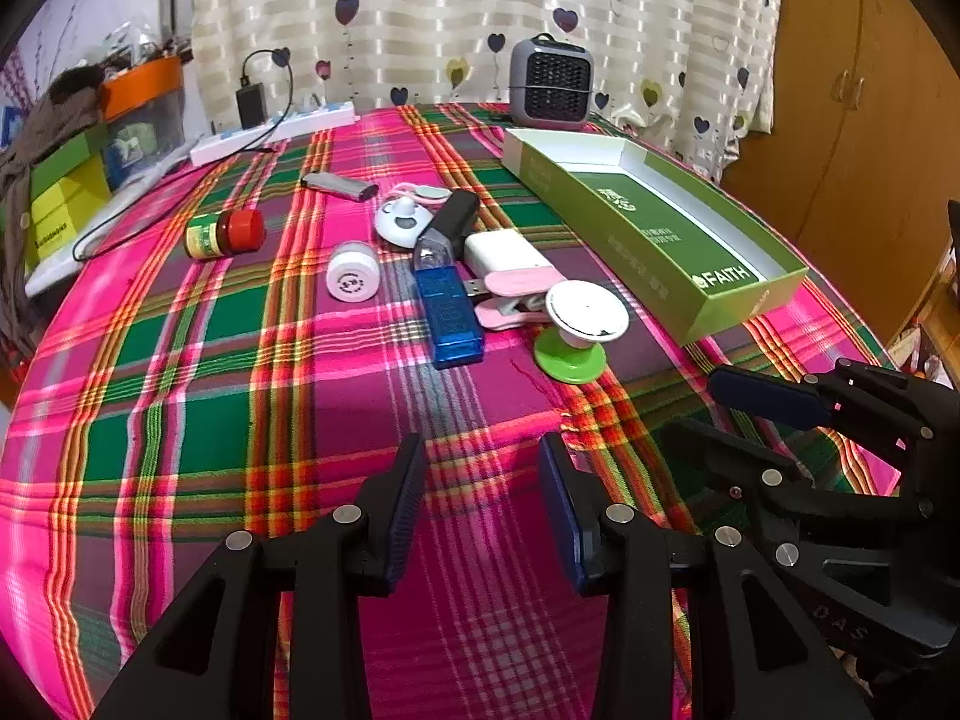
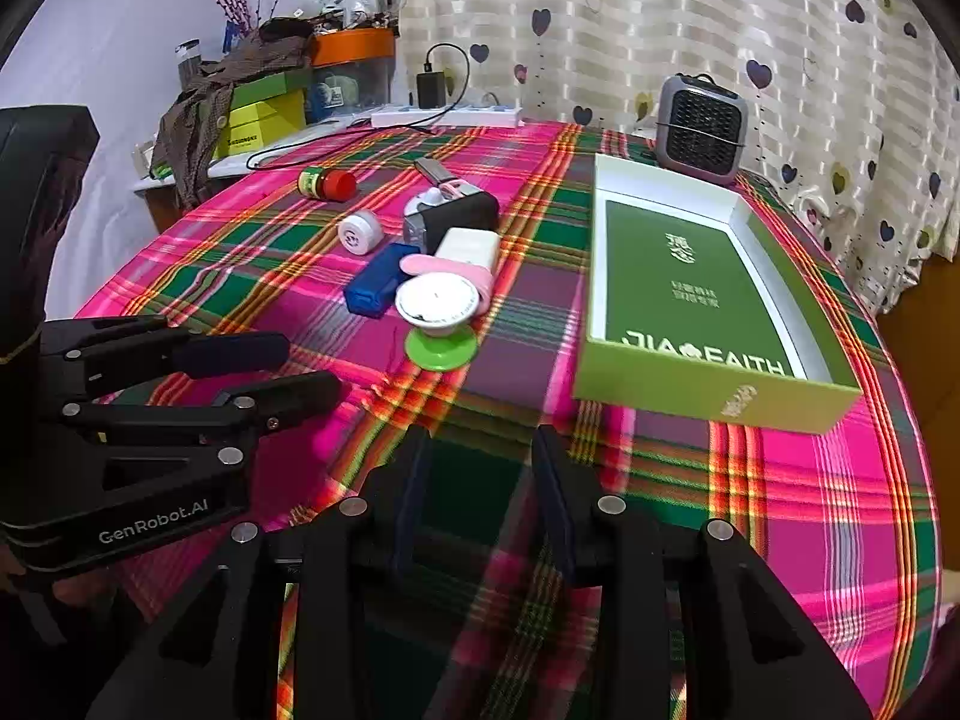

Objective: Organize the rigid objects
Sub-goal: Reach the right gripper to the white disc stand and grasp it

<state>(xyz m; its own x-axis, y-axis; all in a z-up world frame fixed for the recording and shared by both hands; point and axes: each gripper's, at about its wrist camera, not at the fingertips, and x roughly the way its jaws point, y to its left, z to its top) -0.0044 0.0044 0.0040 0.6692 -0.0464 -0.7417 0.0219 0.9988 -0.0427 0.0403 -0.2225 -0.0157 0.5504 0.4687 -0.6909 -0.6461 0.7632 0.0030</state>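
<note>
A pile of small objects lies mid-table: a blue USB tester [image 1: 451, 312] [image 2: 375, 282], a white-and-green suction stand [image 1: 581, 324] [image 2: 440, 315], a pink clip [image 1: 516, 297], a white charger [image 1: 501, 252] [image 2: 470, 246], a black box [image 1: 450, 216] [image 2: 462, 213], a white round cap [image 1: 353, 271] [image 2: 360, 232], a red-lidded jar [image 1: 225, 234] [image 2: 327, 184] and a silver lighter [image 1: 339, 185]. An open, empty green box [image 1: 654, 228] [image 2: 690, 288] lies to the right. My left gripper [image 1: 480, 480] [image 2: 312, 369] and right gripper [image 2: 480, 474] [image 1: 708, 414] are open and empty, short of the pile.
A grey mini heater [image 1: 552, 81] [image 2: 702, 129] stands behind the green box. A white power strip [image 1: 273, 132] [image 2: 447, 116] with a black adapter lies at the back. Boxes and clutter [image 2: 264, 102] sit on a side shelf at the far left. The plaid cloth [image 1: 240, 420] covers the table.
</note>
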